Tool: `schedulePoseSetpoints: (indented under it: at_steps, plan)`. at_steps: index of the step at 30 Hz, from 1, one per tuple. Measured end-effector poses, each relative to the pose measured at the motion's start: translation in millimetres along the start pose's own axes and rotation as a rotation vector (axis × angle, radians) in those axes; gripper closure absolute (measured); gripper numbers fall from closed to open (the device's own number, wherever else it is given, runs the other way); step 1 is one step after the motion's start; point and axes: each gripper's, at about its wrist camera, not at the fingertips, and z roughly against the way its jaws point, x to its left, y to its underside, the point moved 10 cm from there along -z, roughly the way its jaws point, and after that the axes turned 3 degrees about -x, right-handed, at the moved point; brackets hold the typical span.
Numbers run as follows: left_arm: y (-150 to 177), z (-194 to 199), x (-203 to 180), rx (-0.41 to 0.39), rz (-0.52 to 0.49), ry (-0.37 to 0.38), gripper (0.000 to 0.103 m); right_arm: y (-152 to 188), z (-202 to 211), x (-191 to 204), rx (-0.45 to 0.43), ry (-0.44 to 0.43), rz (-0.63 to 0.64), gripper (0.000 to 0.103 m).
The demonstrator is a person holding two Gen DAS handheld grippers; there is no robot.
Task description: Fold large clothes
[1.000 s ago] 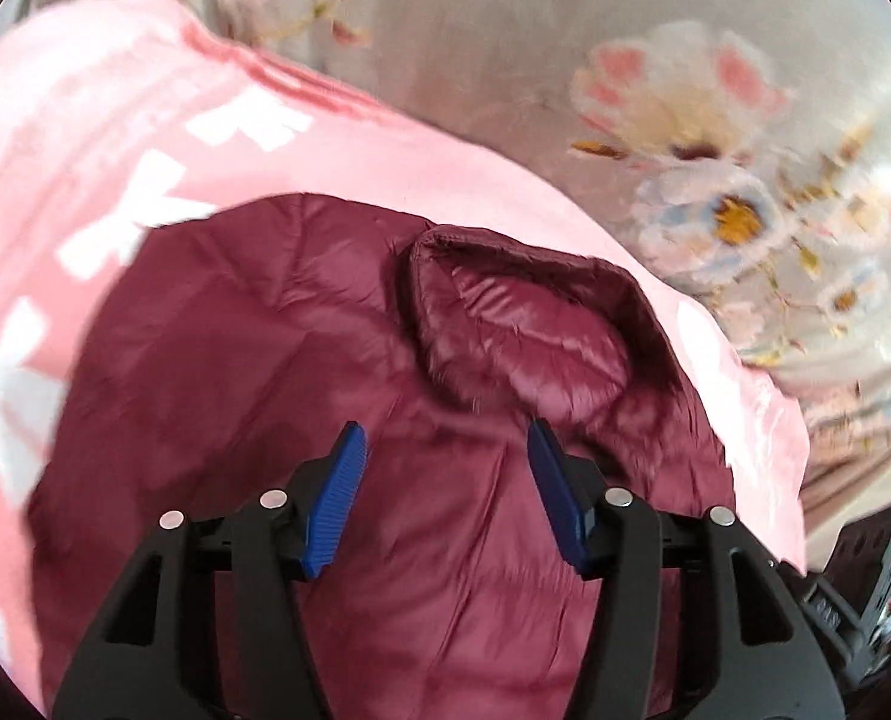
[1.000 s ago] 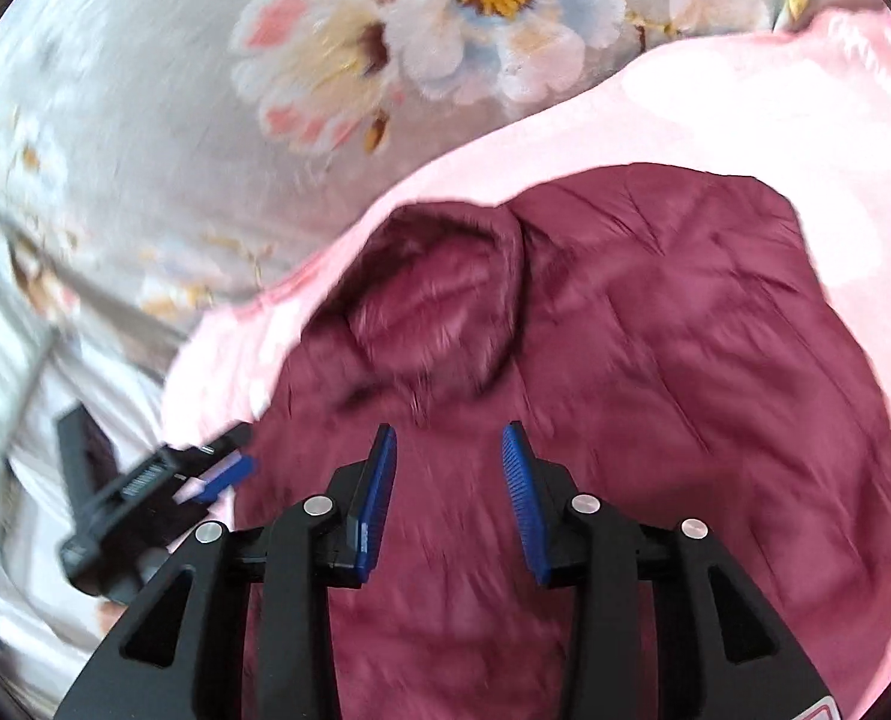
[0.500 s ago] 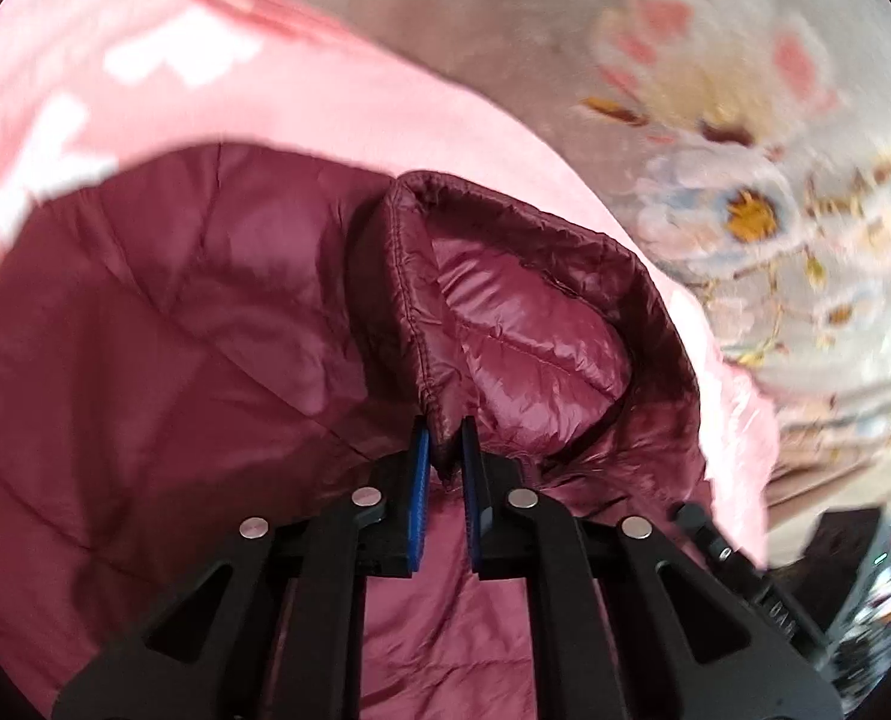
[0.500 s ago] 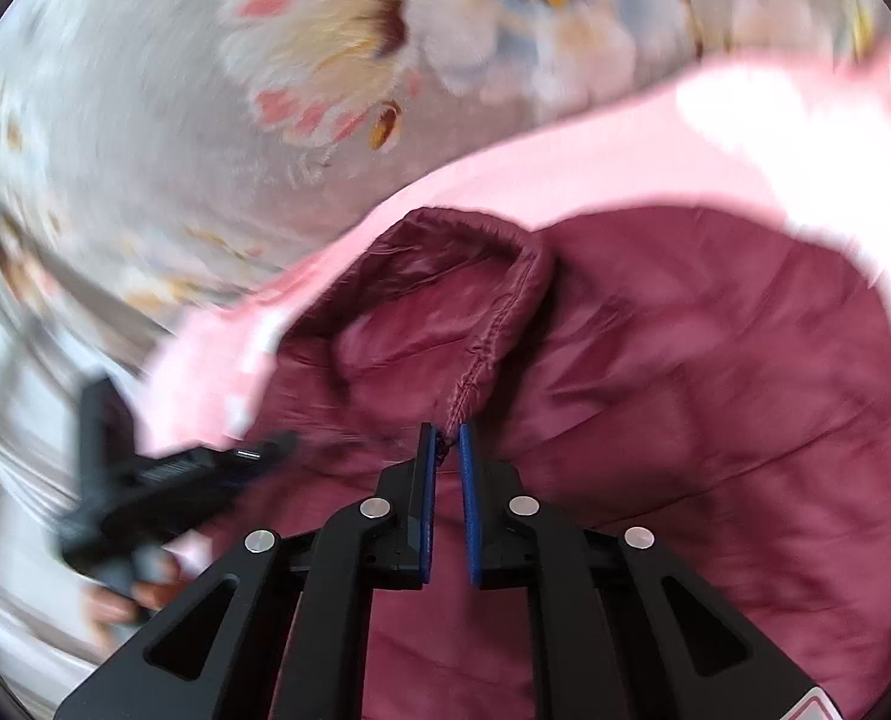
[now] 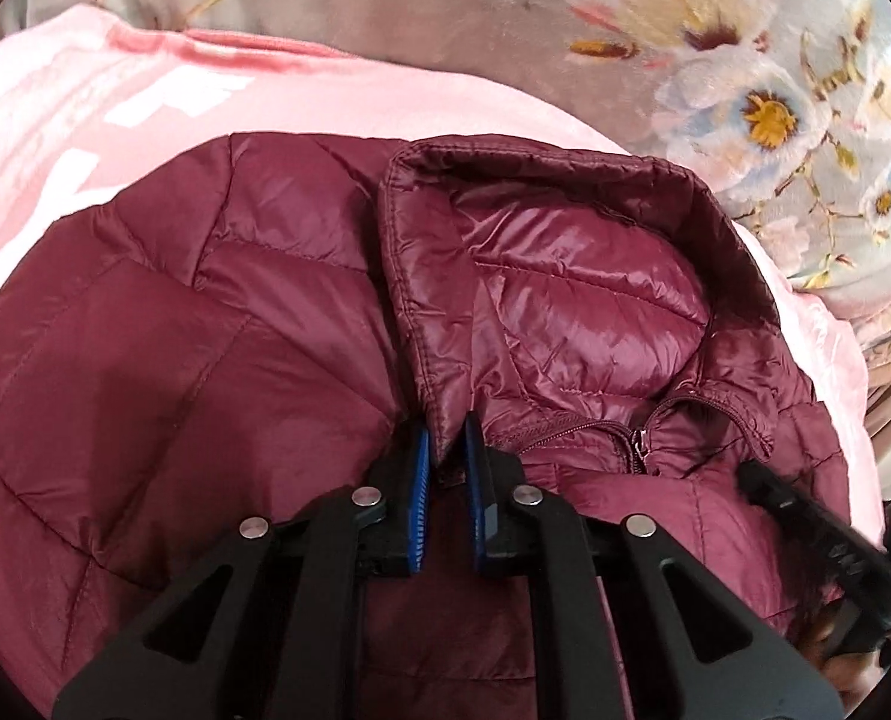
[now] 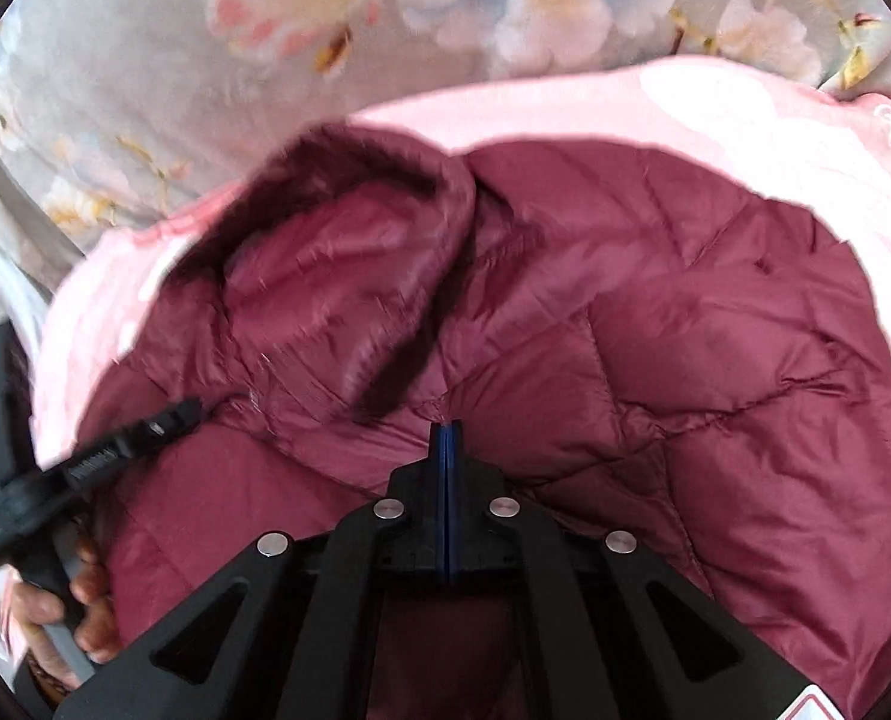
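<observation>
While the dark red quilted puffer jacket [image 5: 217, 372] lies spread over a pale pink cloth with white lettering [image 5: 85, 120], the left hand-held gripper [image 5: 445, 480] is clamped on the lower end of the jacket's hood edge, a narrow fold of shiny fabric caught between its blue ribbed pads [image 5: 418, 504]. Straight ahead of that gripper the hood [image 5: 565, 276] stands open like a shallow bowl, its stitched rim curling round a glossier lining, and a zip [image 5: 631, 438] of matching colour runs just to the right of the pinched spot. From the right wrist view, the right hand-held gripper [image 6: 447, 438] has its blue pads drawn all but together, and its jaws are opening slightly; its tip sits on the jacket [image 6: 715, 372] at a quilting seam just below the hood's [image 6: 337, 276] right edge, though whether any fabric is pinched there I cannot tell. Diamond-shaped stitching puffs the jacket's smooth, faintly shiny shell into soft panels. Beneath the pink cloth [image 6: 745, 102] spreads a grey plush blanket printed with large pink, white and blue flowers [image 5: 745, 90]. A person's hand [image 6: 67, 612] grips a handle at the lower left of the right wrist view.
</observation>
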Motion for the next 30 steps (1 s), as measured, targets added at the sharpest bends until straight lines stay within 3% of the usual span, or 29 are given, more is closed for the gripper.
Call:
schedulePoseSetpoints:
  at_steps: [2,3,5,7,8,9,10,11,14,16,19,30]
  plan:
    - [-1,0,0,-0.002,0.004,0.006,0.092,-9,15,6,-0.044,-0.064,-0.038,0.071]
    - [0,0,0,-0.003,0.010,0.011,0.092,-15,21,9,-0.061,-0.115,-0.072,0.051]
    - [0,1,1,-0.005,0.021,0.023,0.092,-29,28,14,-0.084,-0.208,-0.159,0.042]
    - [0,2,2,-0.006,0.027,0.031,0.092,-33,16,17,-0.041,-0.227,-0.208,0.042]
    - [0,2,2,-0.007,0.027,0.031,0.091,-32,7,17,-0.015,-0.207,-0.214,0.043]
    - [0,2,2,-0.007,0.027,0.032,0.092,-30,-2,16,0.007,-0.176,-0.210,0.052]
    - [1,3,2,-0.008,0.027,0.033,0.092,-26,-10,19,0.027,-0.153,-0.196,0.080]
    - [1,4,3,-0.008,0.028,0.036,0.092,-23,-16,23,0.038,-0.158,-0.187,0.091]
    - [2,5,4,-0.007,0.031,0.042,0.092,-23,-5,31,-0.003,-0.143,-0.112,0.093]
    - [2,5,4,-0.006,0.026,0.038,0.091,-20,-1,26,-0.026,-0.048,-0.018,0.093]
    - [2,5,1,-0.006,0.003,0.023,0.091,-6,-14,7,0.019,0.040,0.037,0.094]
    - [2,3,-1,-0.002,-0.033,-0.015,0.090,4,-27,1,0.021,0.084,0.080,0.096]
